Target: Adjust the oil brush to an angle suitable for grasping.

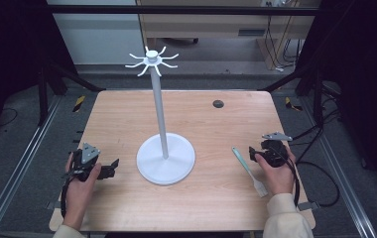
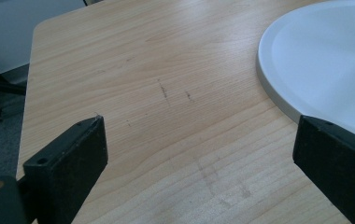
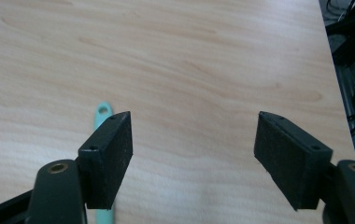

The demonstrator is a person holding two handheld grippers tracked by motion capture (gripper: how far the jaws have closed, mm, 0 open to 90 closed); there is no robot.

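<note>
A white stand rises from a round base point(image 1: 165, 161) at the table's middle, with a thin pole point(image 1: 159, 109) and a ring of curved hooks point(image 1: 152, 60) on top. A brush with a teal handle point(image 1: 241, 159) and pale bristles point(image 1: 260, 189) lies flat right of the base. My right gripper point(image 1: 255, 151) rests just right of the brush, open and holding nothing; the teal handle point(image 3: 102, 113) lies just outside its left jaw, and my right gripper point(image 3: 194, 122) has bare wood between its pads. My left gripper point(image 1: 111, 166) sits left of the base, and my left gripper point(image 2: 201, 128) stands wide open over bare wood, with the base's rim point(image 2: 278, 93) by its right jaw.
The wooden table point(image 1: 201, 119) has a small dark round hole point(image 1: 218, 103) at the back right. Dark frame posts and floor rails flank it on both sides. Cables trail off the table's right edge point(image 1: 320, 168).
</note>
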